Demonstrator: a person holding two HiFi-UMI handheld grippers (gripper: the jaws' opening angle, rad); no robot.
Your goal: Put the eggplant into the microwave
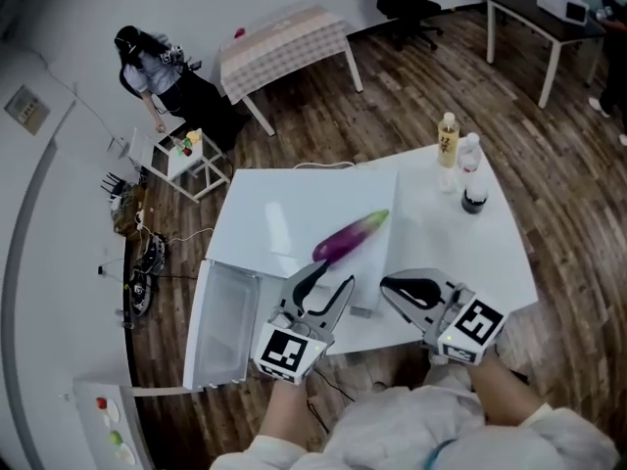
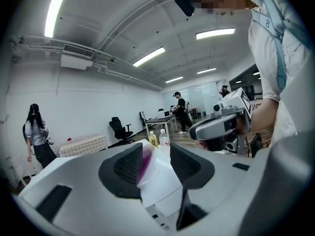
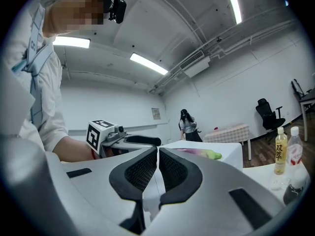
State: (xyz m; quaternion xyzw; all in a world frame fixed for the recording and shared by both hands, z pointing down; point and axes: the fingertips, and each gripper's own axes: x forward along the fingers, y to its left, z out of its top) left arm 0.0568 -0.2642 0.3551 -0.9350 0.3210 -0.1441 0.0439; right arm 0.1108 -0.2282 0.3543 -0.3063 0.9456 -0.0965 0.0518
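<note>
A purple eggplant [image 1: 350,235] with a green stem end lies on top of the white microwave [image 1: 274,213]. The microwave's door [image 1: 221,329] hangs open to the left. My left gripper [image 1: 331,275] is open just short of the eggplant's near end and holds nothing. In the left gripper view the eggplant [image 2: 146,160] shows past the open left gripper [image 2: 156,163]. My right gripper [image 1: 388,284] is shut and empty, to the right of the left one. In the right gripper view the eggplant [image 3: 197,153] lies beyond the shut right gripper [image 3: 158,168].
The microwave stands on a white table [image 1: 490,253]. A yellow bottle [image 1: 448,140], a clear bottle [image 1: 470,160] and a small dark jar [image 1: 474,202] stand at its far right. A person [image 1: 147,62] stands beside a small stand far left, near a cloth-covered table [image 1: 284,42].
</note>
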